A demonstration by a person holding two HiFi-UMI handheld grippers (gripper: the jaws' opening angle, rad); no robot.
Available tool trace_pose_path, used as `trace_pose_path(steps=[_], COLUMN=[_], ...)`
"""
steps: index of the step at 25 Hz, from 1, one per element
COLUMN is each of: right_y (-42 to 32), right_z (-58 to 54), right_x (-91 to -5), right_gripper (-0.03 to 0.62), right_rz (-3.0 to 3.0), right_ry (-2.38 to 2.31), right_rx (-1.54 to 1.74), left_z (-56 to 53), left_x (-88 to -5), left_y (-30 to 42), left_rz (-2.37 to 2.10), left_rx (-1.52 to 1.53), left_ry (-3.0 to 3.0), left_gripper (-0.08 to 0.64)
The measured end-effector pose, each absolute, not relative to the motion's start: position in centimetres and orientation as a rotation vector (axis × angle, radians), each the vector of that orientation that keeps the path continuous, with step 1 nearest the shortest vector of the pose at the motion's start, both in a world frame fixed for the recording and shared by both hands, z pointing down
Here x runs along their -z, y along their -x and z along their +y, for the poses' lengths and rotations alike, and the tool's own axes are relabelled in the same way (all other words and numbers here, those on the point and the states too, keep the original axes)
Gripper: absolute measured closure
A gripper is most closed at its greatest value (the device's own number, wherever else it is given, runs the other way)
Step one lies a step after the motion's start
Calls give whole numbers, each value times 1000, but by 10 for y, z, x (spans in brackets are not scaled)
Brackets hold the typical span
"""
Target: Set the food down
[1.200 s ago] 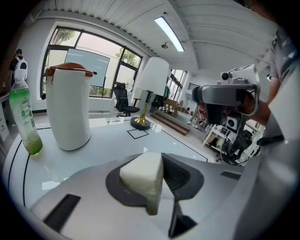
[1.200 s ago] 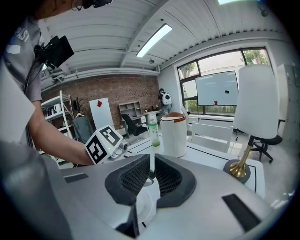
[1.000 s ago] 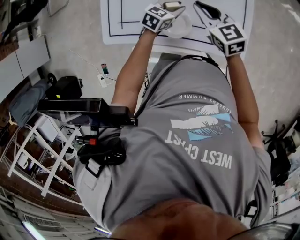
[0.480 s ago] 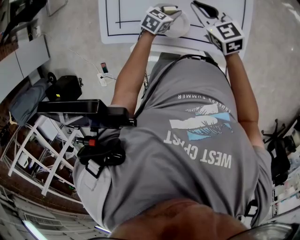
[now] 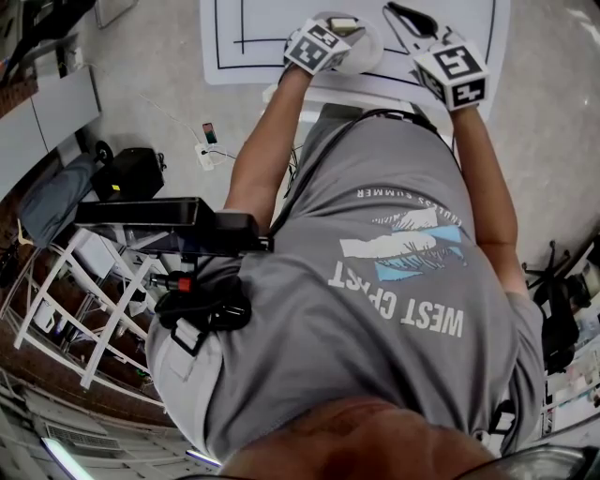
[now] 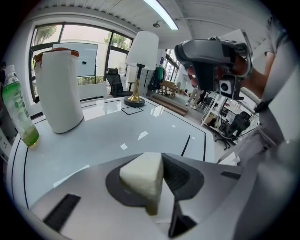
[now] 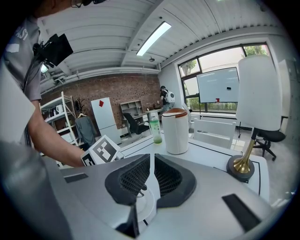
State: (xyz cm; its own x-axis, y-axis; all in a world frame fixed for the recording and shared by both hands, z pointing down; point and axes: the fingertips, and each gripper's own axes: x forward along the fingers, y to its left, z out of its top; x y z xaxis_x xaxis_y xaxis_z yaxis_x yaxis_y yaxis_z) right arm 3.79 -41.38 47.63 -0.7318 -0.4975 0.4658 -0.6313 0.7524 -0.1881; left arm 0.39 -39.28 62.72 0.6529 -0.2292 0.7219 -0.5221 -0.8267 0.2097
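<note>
Left gripper view is showing the white counter (image 6: 117, 140) lying below the left gripper (image 6: 157, 187), whose jaws are clamping a pale food wedge (image 6: 140, 176). Its broad end is facing outward and its narrow tip is pointing back toward the camera, with the long axis running along the jaws. Head view is showing the wedge held by the white plate (image 5: 367, 49), while the right gripper (image 7: 149, 176) is keeping its jaws closed to a slit, holding nothing.

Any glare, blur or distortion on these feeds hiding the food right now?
Left gripper view: fisheye bend, dark corners, bright windows mirrored on the table; the food is sharp. Right gripper view: same bend, windows bright but readable. Head view: wide-angle, the torso fills it, and the food barely shows past the left gripper.
</note>
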Motion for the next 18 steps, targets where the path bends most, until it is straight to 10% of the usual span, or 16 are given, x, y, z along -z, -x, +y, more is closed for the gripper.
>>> trace_pose_path(steps=[18], right_y=[-31], right_z=[-403], right_x=[-480], right_gripper=[581], right_rz=[-2549], right_ry=[-847], right_rx=[-481], left_z=[-362], left_x=[-637], left_y=[-1], left_rz=[-499], left_rx=[-1128], left_ry=[-2507], left_gripper=[463])
